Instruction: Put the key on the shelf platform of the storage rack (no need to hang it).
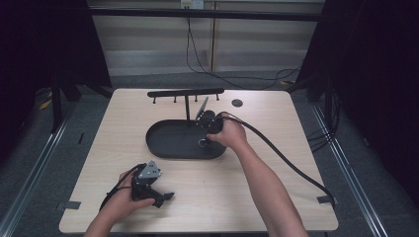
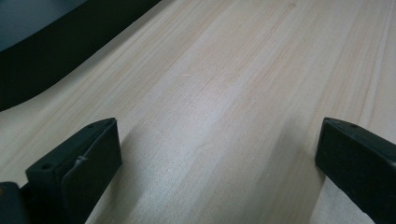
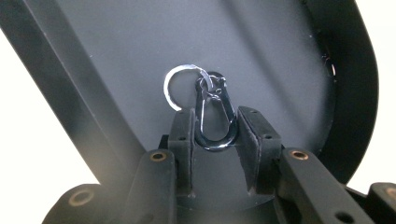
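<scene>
My right gripper (image 3: 215,125) is shut on a black carabiner (image 3: 215,116) that has a silver key ring (image 3: 179,87) linked to its top end. Both jaws press the carabiner's sides just above the floor of a black oval tray (image 3: 280,56). In the high view the right gripper (image 1: 205,138) points down into the tray's (image 1: 168,143) right end, where the key ring (image 1: 203,143) glints. My left gripper (image 1: 165,199) rests on the wooden table (image 1: 257,187) near the front left. The left gripper (image 2: 217,149) is open, with bare wood between its jaws.
A black rack (image 1: 185,92) with small hooks stands on a post behind the tray. A small black disc (image 1: 237,102) lies at the back right of the table. The right gripper's thick cable (image 1: 286,158) runs across the table's right side.
</scene>
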Tool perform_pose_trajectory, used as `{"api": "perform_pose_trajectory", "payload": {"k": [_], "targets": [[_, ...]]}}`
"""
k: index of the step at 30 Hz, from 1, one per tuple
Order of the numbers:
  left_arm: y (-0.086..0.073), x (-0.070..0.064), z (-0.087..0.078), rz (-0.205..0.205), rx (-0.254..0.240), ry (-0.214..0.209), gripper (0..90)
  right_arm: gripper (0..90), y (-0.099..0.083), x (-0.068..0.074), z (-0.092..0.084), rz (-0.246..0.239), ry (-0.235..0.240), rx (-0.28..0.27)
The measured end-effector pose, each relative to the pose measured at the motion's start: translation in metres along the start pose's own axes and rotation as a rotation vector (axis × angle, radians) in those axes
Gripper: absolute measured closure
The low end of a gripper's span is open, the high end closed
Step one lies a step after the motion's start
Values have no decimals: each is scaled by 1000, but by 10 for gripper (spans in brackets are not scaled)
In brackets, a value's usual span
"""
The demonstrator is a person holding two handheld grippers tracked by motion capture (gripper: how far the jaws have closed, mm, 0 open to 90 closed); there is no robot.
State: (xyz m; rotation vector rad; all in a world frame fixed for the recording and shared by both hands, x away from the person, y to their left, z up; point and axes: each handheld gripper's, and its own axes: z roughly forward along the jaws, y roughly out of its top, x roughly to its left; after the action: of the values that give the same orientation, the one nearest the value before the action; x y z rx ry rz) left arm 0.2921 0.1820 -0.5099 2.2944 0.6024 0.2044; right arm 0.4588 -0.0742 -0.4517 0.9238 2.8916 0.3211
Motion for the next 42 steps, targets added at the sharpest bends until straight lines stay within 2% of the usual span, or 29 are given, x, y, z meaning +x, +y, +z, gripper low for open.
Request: {"api": "perform_pose_trajectory", "payload": {"k": [18, 25, 27, 34, 36, 39, 42], "targets": [[0, 0, 0, 2, 1, 0, 1, 686, 1, -3, 4, -16, -20, -10], [0, 0, 0, 2, 1, 1, 1, 684, 1, -3, 8, -14, 2, -5], [0, 0, 0, 0, 0, 1, 1, 683, 1, -4, 10, -29, -4, -8], [0, 0, 0, 2, 1, 0, 1, 679, 1, -3, 10, -18, 1, -3], [0, 0, 0, 1, 0, 1, 1, 634, 1, -3, 9, -2, 5, -4], [0, 0, 0, 0, 0, 0, 1, 615, 2, -2, 9, -3, 7, -10], [0, 0, 0, 1, 0, 0, 1, 548, 1, -1, 8, -2, 3, -6]]}}
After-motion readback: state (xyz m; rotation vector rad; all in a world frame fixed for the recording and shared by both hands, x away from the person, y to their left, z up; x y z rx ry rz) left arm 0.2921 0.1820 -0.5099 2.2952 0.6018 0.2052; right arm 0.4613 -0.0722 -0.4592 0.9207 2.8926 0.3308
